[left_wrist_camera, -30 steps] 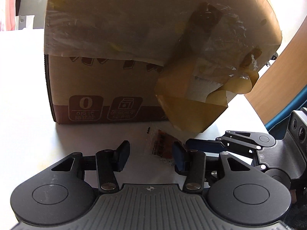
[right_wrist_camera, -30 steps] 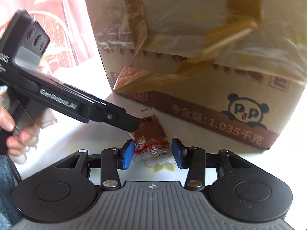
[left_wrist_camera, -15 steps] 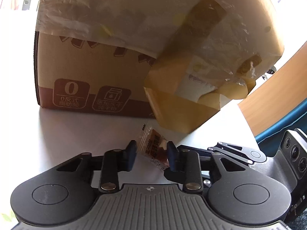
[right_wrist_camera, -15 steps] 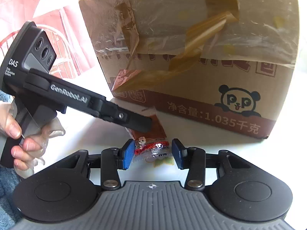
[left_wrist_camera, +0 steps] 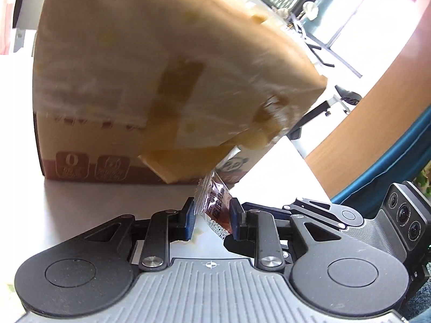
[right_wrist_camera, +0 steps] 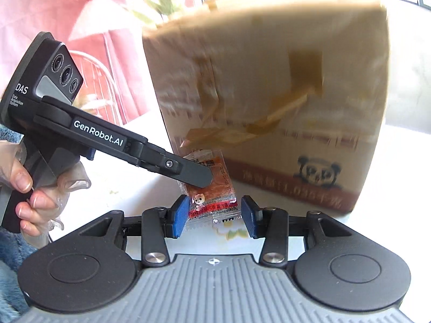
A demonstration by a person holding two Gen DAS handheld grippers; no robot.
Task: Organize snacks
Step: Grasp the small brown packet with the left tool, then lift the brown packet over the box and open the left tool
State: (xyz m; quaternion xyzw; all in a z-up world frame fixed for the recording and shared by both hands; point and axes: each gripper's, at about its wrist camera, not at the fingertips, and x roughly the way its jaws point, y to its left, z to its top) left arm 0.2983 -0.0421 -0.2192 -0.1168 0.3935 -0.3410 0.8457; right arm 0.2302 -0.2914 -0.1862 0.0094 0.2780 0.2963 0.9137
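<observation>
1. My left gripper (left_wrist_camera: 211,216) is in front of the cardboard box (left_wrist_camera: 134,80), near its lower front corner and pitched downward. Its jaws are closing on the snack packet (left_wrist_camera: 215,207), with both blue pads against the wrapper. My left hand (right_wrist_camera: 29,188), in a thin clear glove, wraps the handle well to the left of the box.

2. The packet hangs tilted in front of the box and clear of the white table (left_wrist_camera: 80,202), pinched across its upper part. Its crimped lower end dangles free.

3. My right gripper (right_wrist_camera: 214,215) sits just below and in front of the box, also angled down. Its jaws stand apart around the packet's lower end. A sliver of table shows beside one pad, so I judge it is not clamping.

4. Risk, left side: the wrapper is slick and I am only holding it by a thin edge. A quick swing towards the box could let it slide out.

5. Risk, middle: the loose taped flap on the box front overhangs my path. A lift too close to it could snag the packet.

6. Risk, right side: if my right jaws close while the left ones pull, the wrapper may crumple or tear.
</observation>
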